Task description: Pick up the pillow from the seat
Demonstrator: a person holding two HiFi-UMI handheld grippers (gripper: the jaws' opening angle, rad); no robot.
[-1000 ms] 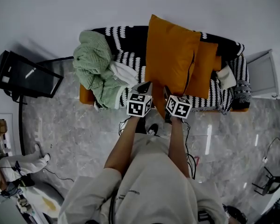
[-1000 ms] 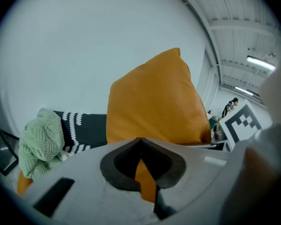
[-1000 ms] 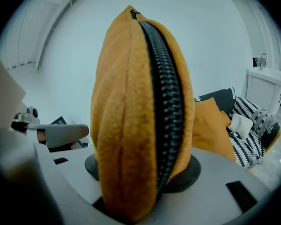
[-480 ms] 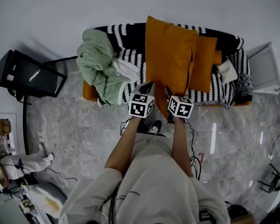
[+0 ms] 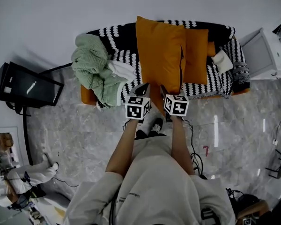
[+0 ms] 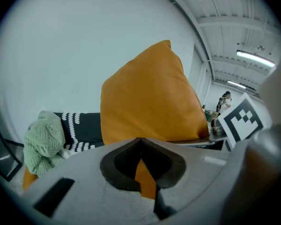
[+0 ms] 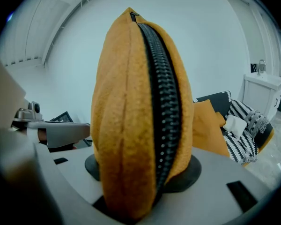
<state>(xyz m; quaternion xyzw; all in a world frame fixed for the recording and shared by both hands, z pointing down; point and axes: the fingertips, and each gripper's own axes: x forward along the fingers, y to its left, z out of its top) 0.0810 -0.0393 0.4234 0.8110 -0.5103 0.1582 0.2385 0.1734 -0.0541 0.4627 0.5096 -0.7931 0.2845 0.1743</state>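
A large orange pillow (image 5: 159,55) hangs upright in front of the sofa (image 5: 126,41), which is draped in a black-and-white striped throw. Both grippers hold its lower edge. My left gripper (image 5: 143,90) is shut on a thin fold of orange fabric; in the left gripper view the pillow (image 6: 150,102) rises above the left gripper (image 6: 144,175). My right gripper (image 5: 164,92) is shut on the zipper edge; in the right gripper view the pillow (image 7: 140,111) fills the gap in the right gripper (image 7: 140,186). A second orange pillow (image 5: 197,55) leans on the seat.
A green knitted blanket (image 5: 92,69) and a white cloth (image 5: 122,71) are heaped on the sofa's left end. A black framed panel (image 5: 25,86) stands at the left, a white cabinet (image 5: 262,55) at the right. Cables (image 5: 196,158) trail over the marble floor.
Both grippers and the held pillow have drifted a little left and up in the view, away from the seat. The sofa sits higher in the picture. Both grips are unchanged.
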